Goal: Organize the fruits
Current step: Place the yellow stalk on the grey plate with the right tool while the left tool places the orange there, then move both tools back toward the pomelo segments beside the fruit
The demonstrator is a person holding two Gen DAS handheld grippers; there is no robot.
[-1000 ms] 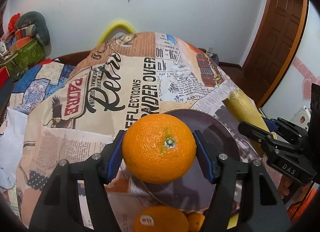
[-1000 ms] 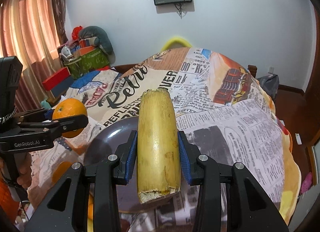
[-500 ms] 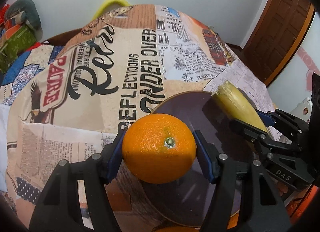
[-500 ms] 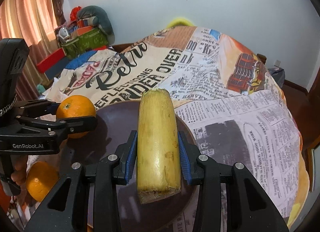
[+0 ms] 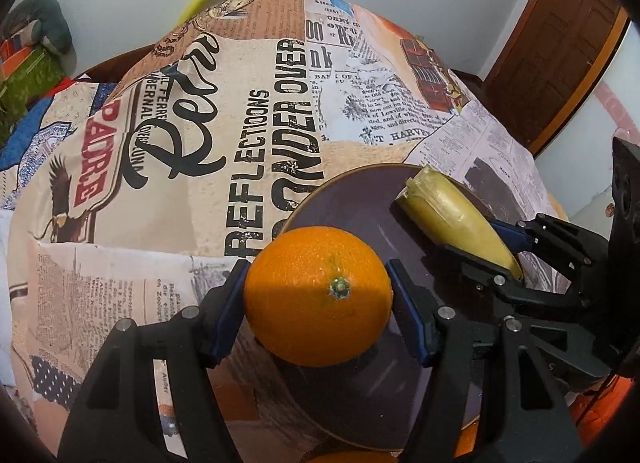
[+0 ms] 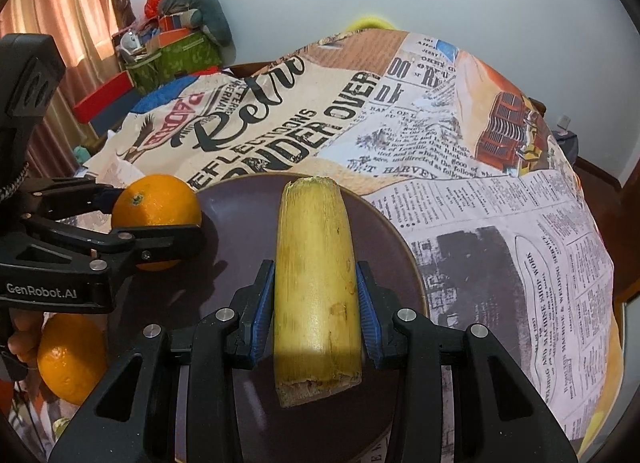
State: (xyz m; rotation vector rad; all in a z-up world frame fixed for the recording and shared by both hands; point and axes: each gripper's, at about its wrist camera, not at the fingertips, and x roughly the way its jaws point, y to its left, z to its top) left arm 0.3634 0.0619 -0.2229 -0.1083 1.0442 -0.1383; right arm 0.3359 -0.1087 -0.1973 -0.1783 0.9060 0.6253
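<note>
Both tongs lowered nearer plate (image 6: 248,199). Left tongs (image 5: 318,297) grip orange (image 5: 318,295), right tongs (image 6: 316,303) grip sugarcane piece (image 6: 316,283); neither released. Spare orange (image 6: 70,357) at 8 o'clock.

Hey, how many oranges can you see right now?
2. One orange is held in the left gripper over the plate's left edge; a second orange lies beside the plate, lower left. Others may be hidden.
</note>
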